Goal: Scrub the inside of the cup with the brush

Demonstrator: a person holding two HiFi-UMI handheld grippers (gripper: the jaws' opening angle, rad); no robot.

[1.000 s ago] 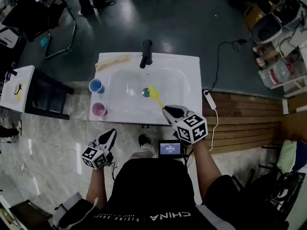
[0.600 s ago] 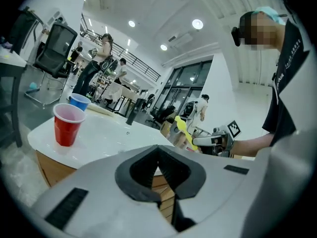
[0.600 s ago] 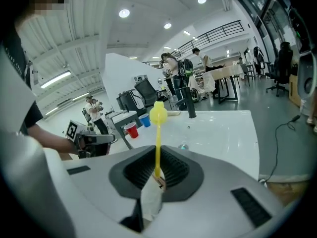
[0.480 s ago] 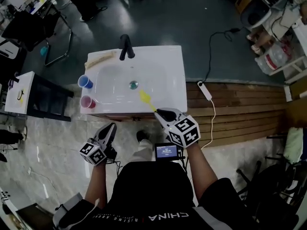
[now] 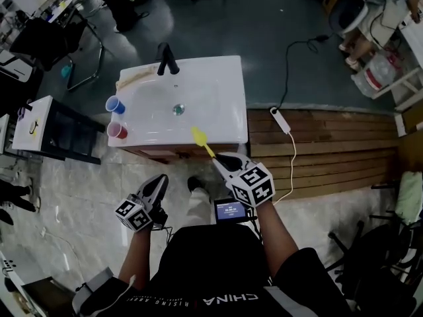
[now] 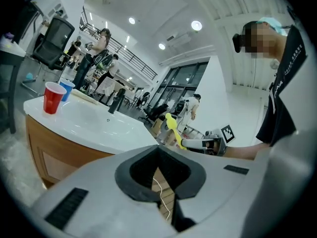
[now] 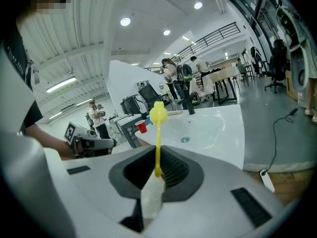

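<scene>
A red cup (image 5: 117,131) and a blue cup (image 5: 114,104) stand upright on the left rim of the white sink (image 5: 225,98). My right gripper (image 5: 221,160) is shut on the handle of a yellow brush (image 5: 200,138). The brush head points at the sink's front edge. In the right gripper view the brush (image 7: 158,114) stands up from the jaws, with the red cup (image 7: 142,127) far behind it. My left gripper (image 5: 158,182) hangs low in front of the sink, shut and empty, well short of the red cup (image 6: 52,97) and the blue cup (image 6: 66,87).
A black faucet (image 5: 167,59) rises at the sink's back, with a pale flat strip (image 5: 137,78) beside it. A power strip (image 5: 280,121) and its cable lie on the wooden floor at the right. A dark stand (image 5: 63,134) sits left of the sink. People stand in the background.
The sink now lies farther from me and more to the left. The brush, which was over the basin near the drain, has drawn back to the front edge. The left gripper stays low.
</scene>
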